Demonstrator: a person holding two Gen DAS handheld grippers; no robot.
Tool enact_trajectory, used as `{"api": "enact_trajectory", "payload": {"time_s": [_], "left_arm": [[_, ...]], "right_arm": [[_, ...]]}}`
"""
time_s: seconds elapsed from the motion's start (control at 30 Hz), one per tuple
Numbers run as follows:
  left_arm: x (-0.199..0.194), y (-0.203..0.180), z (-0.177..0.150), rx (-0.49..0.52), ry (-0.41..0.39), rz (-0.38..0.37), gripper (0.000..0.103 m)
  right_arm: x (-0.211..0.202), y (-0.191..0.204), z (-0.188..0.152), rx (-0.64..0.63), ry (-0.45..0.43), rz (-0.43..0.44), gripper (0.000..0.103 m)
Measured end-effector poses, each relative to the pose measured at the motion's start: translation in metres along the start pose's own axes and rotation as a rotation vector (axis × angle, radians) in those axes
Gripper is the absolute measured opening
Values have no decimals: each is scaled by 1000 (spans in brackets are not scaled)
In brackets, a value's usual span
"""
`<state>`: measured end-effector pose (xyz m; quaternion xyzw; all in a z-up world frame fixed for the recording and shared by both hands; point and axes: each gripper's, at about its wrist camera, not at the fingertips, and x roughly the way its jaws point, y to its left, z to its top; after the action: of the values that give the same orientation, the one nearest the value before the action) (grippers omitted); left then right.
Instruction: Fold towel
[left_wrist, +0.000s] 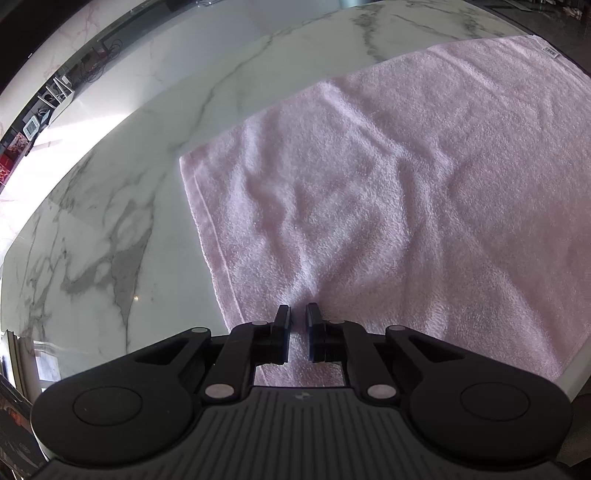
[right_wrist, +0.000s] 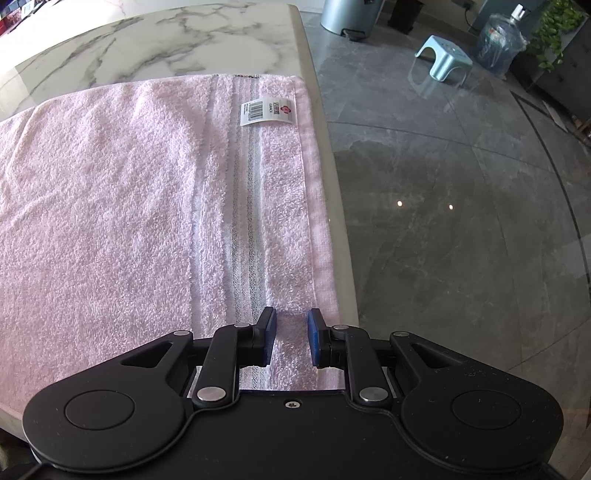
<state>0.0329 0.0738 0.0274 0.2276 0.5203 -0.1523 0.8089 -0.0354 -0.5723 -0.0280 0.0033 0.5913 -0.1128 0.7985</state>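
Pink terry towel (left_wrist: 369, 192) lies spread flat on your marble surface (left_wrist: 110, 229), lightly rippled in the middle. Its right end runs along the surface's right edge, with grey floor (right_wrist: 461, 221) beyond.

Left tool (left_wrist: 297, 325): pointed steeply down at the near edge of the towel, close to its left corner. Jaws nearly together, with a ridge of pink cloth rising into the narrow gap. You have the towel pinched here.

Right tool (right_wrist: 291, 334): also pointed steeply down, over the near right corner, just beside the woven stripe band (right_wrist: 243, 206). Jaws stand a small way apart, towel cloth between the blue pads (right_wrist: 314, 339). Whether the pads press on the cloth cannot be told from this view.

White label (right_wrist: 267, 112) sits on the far right corner of the towel. Pale blue stool (right_wrist: 443, 61) and water bottle (right_wrist: 498, 40) stand on the floor, well apart from the surface.
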Motion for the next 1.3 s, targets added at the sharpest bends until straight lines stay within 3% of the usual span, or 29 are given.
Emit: {"api": "enact_trajectory", "payload": {"time_s": [0.9, 1.3], "left_arm": [[5, 1, 10, 3, 1, 12, 7], [16, 10, 32, 26, 24, 19, 7]], "right_arm": [[5, 4, -48, 8, 11, 9, 16], [13, 16, -82, -1, 39, 28, 16]]}}
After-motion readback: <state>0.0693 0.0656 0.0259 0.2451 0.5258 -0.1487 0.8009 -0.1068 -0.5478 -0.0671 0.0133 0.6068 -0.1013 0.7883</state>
